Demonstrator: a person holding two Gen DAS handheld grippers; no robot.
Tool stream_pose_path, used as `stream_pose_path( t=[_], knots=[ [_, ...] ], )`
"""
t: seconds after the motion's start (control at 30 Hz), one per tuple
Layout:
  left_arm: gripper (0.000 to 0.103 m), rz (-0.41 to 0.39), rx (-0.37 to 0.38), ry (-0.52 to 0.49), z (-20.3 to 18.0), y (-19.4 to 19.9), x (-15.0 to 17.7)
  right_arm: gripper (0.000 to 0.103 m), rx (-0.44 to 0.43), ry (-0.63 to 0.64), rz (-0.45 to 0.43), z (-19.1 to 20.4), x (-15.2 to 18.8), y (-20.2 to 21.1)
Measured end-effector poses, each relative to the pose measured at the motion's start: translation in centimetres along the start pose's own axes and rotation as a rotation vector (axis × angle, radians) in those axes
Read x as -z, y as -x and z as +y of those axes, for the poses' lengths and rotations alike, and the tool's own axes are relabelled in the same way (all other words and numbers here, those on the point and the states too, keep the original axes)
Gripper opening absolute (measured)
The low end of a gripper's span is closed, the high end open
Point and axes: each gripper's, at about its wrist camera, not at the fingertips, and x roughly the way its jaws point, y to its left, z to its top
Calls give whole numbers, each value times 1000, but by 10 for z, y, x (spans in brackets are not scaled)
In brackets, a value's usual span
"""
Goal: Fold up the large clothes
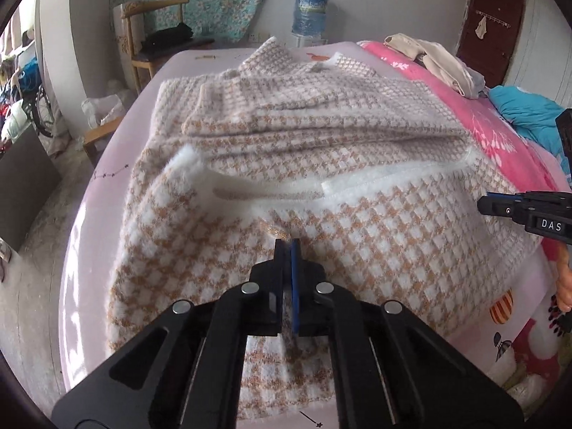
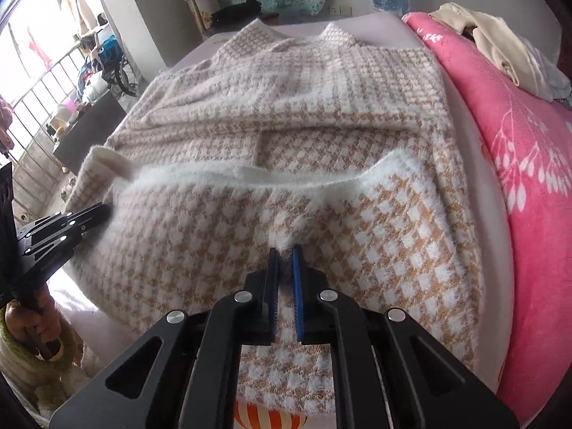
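Lying across the pale pink bed (image 1: 107, 236), the large fuzzy houndstooth garment (image 1: 321, 136) in tan and white occupies most of the mattress surface, its far portion already layered in flat folds and its near portion doubled back so that a white fleecy hem (image 2: 250, 175) runs across the middle. The left gripper (image 1: 286, 245) points down at the near section of the garment, its two fingers drawn together with only a thin slit between them; a small pucker of fabric sits at the fingertips, though whether cloth is actually pinched cannot be told. The right gripper (image 2: 285, 252) is set likewise over the near section, fingers close together with a narrow gap, the pile bunched at their tips; a grip on the cloth cannot be confirmed there either. Each gripper appears at the edge of the other's view, beside the garment's side edge. A pink floral blanket (image 2: 518, 164) lies along the right side of the garment, with beige clothing (image 1: 436, 60) piled on it. A wooden chair (image 1: 150, 32) and a water bottle (image 1: 309, 10) stand beyond the bed.
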Motion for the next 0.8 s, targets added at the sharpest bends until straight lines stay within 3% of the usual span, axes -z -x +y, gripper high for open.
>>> stream_pose_path(
  t=[0.2,0.27,0.43,0.5,0.57,0.63,0.73,0.8],
  knots=[
    [3,-135,-20,-1,6,32,-32,7,18,15,-135,6,-25,32],
    [3,-109,-36,-11,6,21,-33,7,22,6,-113,3,-27,19],
    [5,39,-26,24,15,-29,-17,8,14,-12,9,-11,-14,-34],
    [8,27,-17,28,17,-27,-14,9,-3,-23,30,-15,-12,-38],
    [14,21,-16,32,22,-19,-17,19,-14,-34,26,-18,-16,-28],
    [20,-20,-15,50,31,-5,-19,37,-1,-44,-27,-27,-20,-11],
    [31,-48,-94,58,46,3,-27,44,92,-51,-73,-44,-27,3],
    [32,-27,-138,67,57,-3,-31,44,120,-65,-44,-58,-30,-5]
  ],
)
